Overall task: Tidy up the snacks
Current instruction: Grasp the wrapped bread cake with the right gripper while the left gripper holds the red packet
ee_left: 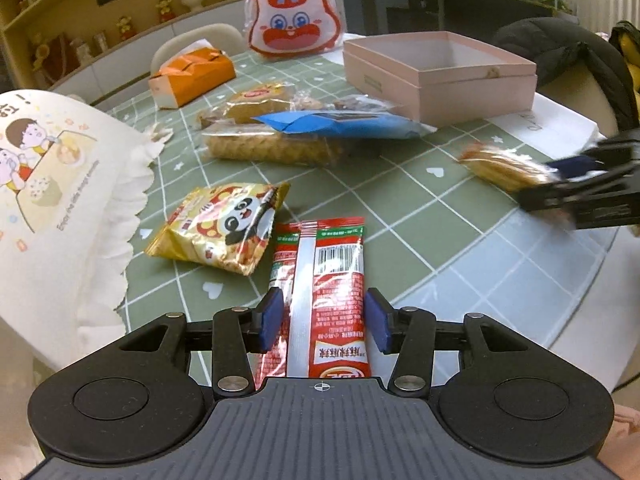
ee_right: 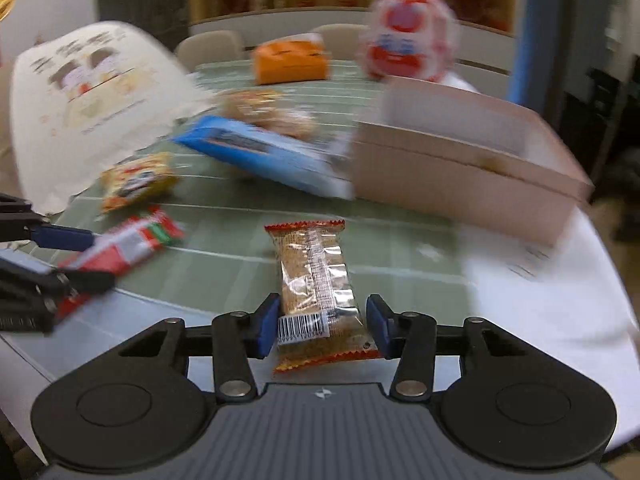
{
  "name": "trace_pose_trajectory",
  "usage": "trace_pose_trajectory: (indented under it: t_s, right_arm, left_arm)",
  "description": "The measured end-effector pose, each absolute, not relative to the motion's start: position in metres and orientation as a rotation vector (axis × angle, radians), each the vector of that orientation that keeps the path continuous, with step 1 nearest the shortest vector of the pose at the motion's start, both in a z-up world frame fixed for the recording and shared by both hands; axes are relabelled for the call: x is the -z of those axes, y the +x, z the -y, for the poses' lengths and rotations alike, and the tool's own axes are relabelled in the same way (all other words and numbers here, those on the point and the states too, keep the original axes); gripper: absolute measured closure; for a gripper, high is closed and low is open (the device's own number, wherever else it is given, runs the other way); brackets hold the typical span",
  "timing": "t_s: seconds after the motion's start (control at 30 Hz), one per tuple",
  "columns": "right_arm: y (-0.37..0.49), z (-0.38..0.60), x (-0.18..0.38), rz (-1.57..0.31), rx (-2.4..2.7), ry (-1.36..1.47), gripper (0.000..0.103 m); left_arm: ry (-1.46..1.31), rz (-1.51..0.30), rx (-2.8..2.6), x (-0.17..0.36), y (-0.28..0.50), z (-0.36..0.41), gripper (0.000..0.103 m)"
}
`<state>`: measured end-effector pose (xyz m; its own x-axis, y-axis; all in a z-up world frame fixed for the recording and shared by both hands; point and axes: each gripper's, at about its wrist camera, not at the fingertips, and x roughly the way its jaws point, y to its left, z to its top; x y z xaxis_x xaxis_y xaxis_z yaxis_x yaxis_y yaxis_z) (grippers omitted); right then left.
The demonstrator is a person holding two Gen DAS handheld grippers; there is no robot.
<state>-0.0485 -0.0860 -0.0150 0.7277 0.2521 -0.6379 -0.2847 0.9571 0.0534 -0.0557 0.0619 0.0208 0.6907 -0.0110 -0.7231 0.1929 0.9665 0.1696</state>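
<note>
My left gripper (ee_left: pixel 324 316) is shut on a red snack packet (ee_left: pixel 320 280), its blue pads pressing both sides. My right gripper (ee_right: pixel 323 326) is shut on a clear-wrapped biscuit bar (ee_right: pixel 316 280) with orange-red ends. In the left wrist view the right gripper (ee_left: pixel 560 188) holds that bar (ee_left: pixel 500 166) above the table at the right. In the right wrist view the left gripper (ee_right: pixel 52 256) holds the red packet (ee_right: pixel 128 244) at the left. An open pink box (ee_left: pixel 440 76) stands at the back right; it also shows in the right wrist view (ee_right: pixel 460 176).
On the green checked tablecloth (ee_left: pixel 400 200) lie a panda snack bag (ee_left: pixel 224 232), a blue packet (ee_left: pixel 340 122) over wrapped biscuits (ee_left: pixel 272 146), an orange box (ee_left: pixel 192 76) and a rabbit-face bag (ee_left: pixel 292 16). A large white printed bag (ee_left: pixel 52 200) stands at the left.
</note>
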Motion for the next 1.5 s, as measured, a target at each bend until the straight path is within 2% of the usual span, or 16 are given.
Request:
trace_pose_trajectory:
  t_s: [0.1, 0.17, 0.23, 0.33, 0.5, 0.57, 0.7, 0.73, 0.93, 1.1, 1.2, 1.5]
  right_arm:
    - [-0.057, 0.109, 0.017, -0.694, -0.273, 0.003, 0.053]
    - [-0.061, 0.113, 0.019, -0.688, -0.277, 0.020, 0.044]
    - [-0.063, 0.112, 0.022, -0.680, -0.279, 0.021, 0.031]
    - [-0.066, 0.105, 0.026, -0.665, -0.268, -0.015, 0.025]
    - [-0.071, 0.097, 0.030, -0.643, -0.249, -0.055, 0.016]
    - [-0.071, 0.097, 0.031, -0.647, -0.242, -0.056, 0.013]
    - [-0.068, 0.101, 0.030, -0.693, -0.259, -0.059, 0.001]
    - [-0.069, 0.101, 0.030, -0.695, -0.261, -0.063, 0.000]
    - [-0.068, 0.100, 0.026, -0.754, -0.294, -0.087, 0.000]
    - [-0.063, 0.096, 0.022, -0.769, -0.289, -0.087, 0.001]
    - [-0.063, 0.093, 0.019, -0.743, -0.267, -0.096, 0.006]
    - [-0.057, 0.089, 0.006, -0.785, -0.385, 0.014, 0.011]
  left_arm:
    - [0.236, -0.803, 0.105, -0.021, -0.054, -0.062, 0.051]
    - [0.233, -0.806, 0.100, -0.021, -0.054, -0.061, 0.052]
    - [0.223, -0.812, 0.099, -0.021, -0.054, -0.060, 0.053]
    - [0.215, -0.819, 0.098, -0.021, -0.054, -0.057, 0.051]
    - [0.157, -0.829, 0.147, -0.022, -0.053, -0.053, 0.034]
    - [0.155, -0.827, 0.174, -0.022, -0.053, -0.051, 0.034]
    - [0.167, -0.809, 0.126, -0.022, -0.048, -0.057, 0.042]
    - [0.158, -0.817, 0.113, -0.020, -0.045, -0.061, 0.041]
    - [0.070, -0.817, 0.172, -0.021, -0.048, -0.064, 0.045]
    - [0.069, -0.824, 0.303, -0.022, -0.065, -0.037, 0.046]
    - [0.109, -0.812, 0.298, -0.019, -0.070, -0.024, 0.046]
    - [0.068, -0.799, 0.278, -0.018, -0.072, -0.027, 0.046]
